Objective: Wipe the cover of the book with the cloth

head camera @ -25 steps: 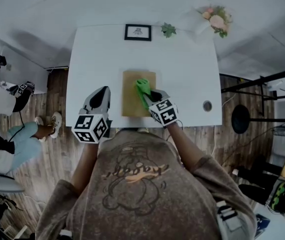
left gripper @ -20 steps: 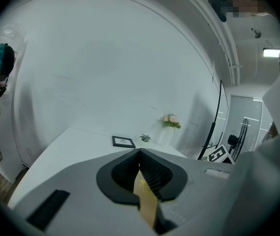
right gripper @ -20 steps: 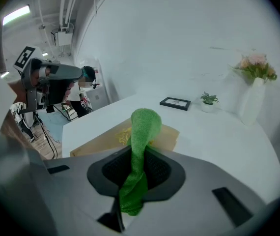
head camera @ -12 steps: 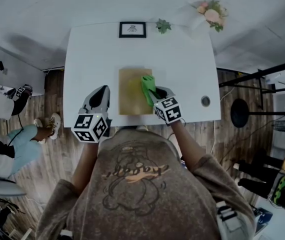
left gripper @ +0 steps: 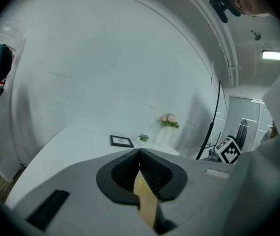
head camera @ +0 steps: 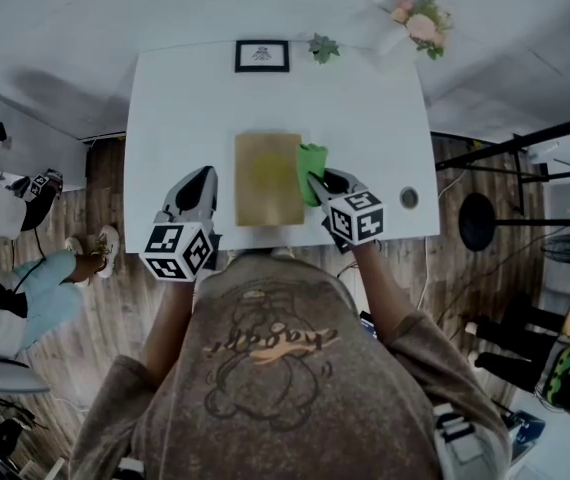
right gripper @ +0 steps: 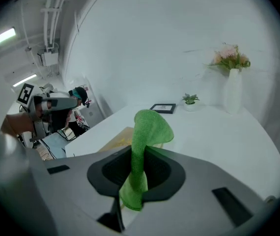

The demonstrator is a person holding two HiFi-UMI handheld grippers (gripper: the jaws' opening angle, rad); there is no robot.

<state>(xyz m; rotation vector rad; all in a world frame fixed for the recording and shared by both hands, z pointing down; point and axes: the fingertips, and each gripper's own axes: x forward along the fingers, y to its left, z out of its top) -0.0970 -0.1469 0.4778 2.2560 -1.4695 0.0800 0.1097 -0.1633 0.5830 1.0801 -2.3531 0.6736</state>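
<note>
Starting at the near edge of the white rectangular surface, the left gripper sits just left of the thin tan book, apart from it. Its fingers are pressed together with nothing between them, and only a sliver of the tan cover shows beyond them. On the other side, the right gripper has its fingers clamped on a bright green cloth. In the right gripper view the cloth rises out of the grip and folds over forward, with the book lying just beyond to the left.

The book lies flat in the middle of the surface, near the front edge. From above, the cloth rests across the cover's right edge, partly on the cover and partly on the white top.

By my reading the wiping is under way, with the cloth at the right-hand end of a pass. The middle and left of the cover lie bare, and how much of them has been cleaned cannot be told. A faint yellowish patch mid-cover suggests more passes are needed.

Farther back stand a small black picture frame, a little green plant and a white vase of pink flowers
</note>
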